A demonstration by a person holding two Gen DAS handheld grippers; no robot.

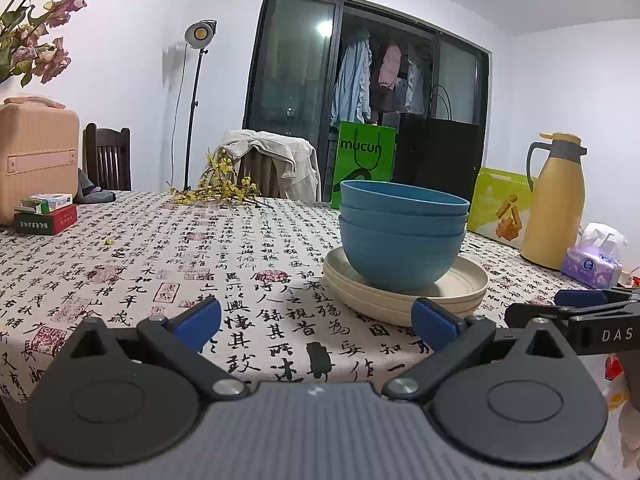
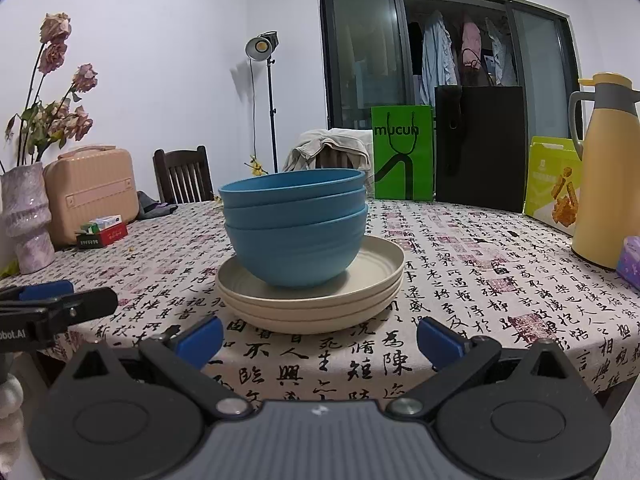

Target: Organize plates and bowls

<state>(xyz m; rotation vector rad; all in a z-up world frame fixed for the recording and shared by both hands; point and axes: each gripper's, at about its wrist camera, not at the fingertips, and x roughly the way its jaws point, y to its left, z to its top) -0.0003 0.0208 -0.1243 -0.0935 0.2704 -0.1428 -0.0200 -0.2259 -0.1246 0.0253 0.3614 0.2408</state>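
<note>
Your left gripper sits at the near table edge, jaws spread wide, nothing between the blue pads. Your right gripper is likewise released and empty, held low at the same edge.

Three blue bowls, nested upright, sit on a stack of three cream plates. From the left wrist view the stack lies at about 1 o'clock, just beyond the right pad. From the right wrist view it stands near 12 o'clock, a shade left of centre, apart from both pads.

The stack rests on a tablecloth printed with black calligraphy.

At 2 o'clock from the right wrist: a yellow thermos jug, with a green snack box just beside it. At 12 to 1 o'clock, at the far edge, a green paper bag and a black bag stand side by side. At 10 o'clock: a pink case, small boxes and a vase of dried roses.
</note>
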